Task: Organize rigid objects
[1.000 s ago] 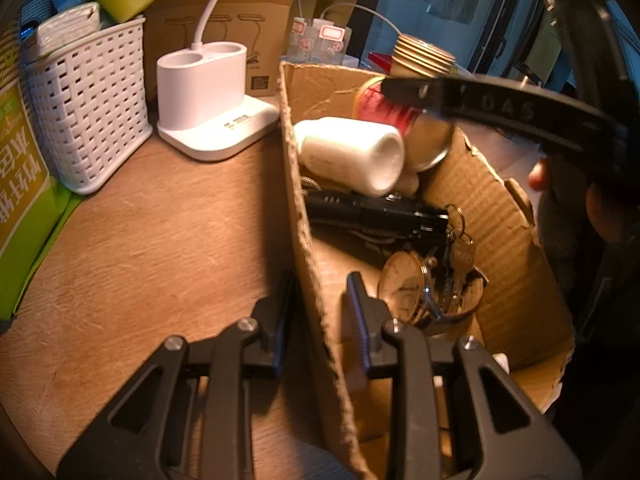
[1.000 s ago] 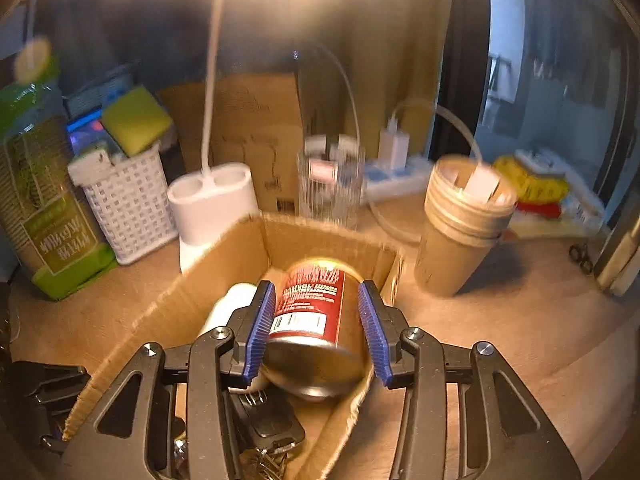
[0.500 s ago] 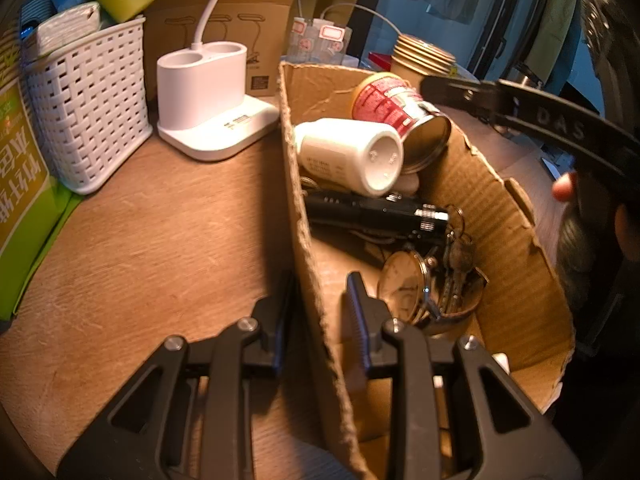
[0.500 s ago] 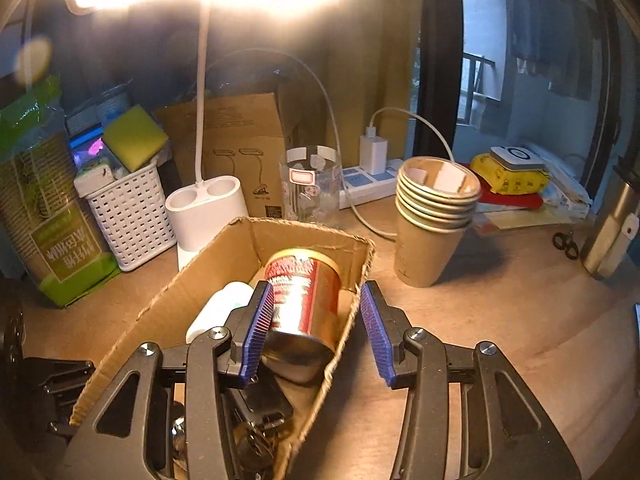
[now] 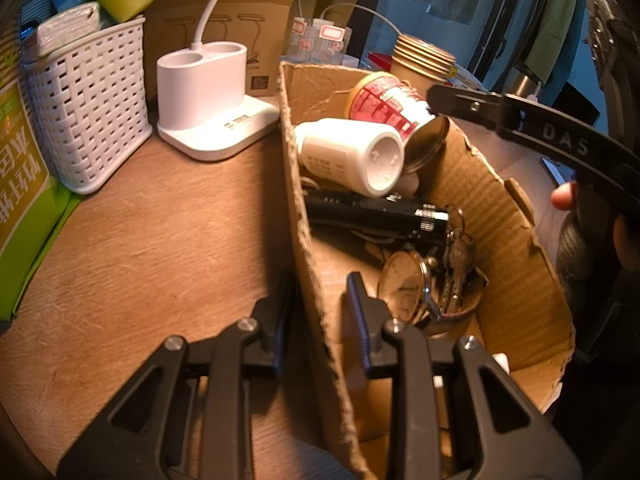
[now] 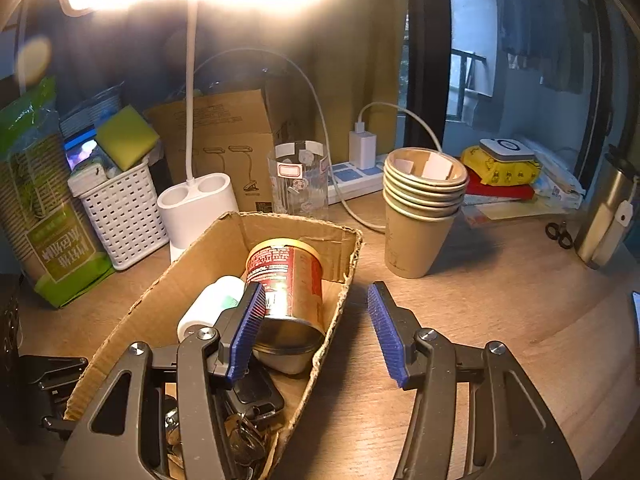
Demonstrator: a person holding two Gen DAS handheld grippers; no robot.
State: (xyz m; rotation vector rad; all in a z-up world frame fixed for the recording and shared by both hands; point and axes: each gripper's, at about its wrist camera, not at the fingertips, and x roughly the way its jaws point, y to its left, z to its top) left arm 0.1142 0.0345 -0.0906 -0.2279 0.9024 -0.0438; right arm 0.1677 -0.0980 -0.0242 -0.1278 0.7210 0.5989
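1. Cardboard first — the box (image 5: 516, 248), biggest thing on the desk, is clamped by its near wall in the left gripper (image 5: 318, 320), jaws nearly together on it.
2. The red can (image 6: 288, 292) lies tilted at the box's far end against the white bottle (image 5: 352, 156). The right gripper (image 6: 316, 332) has just been opening and no longer presses the can.
3. Best now, I'd judge — lift clear without nudging the can.
4. Below them: black flashlight (image 5: 376, 214), watch (image 5: 404, 286), keys (image 5: 456, 256).
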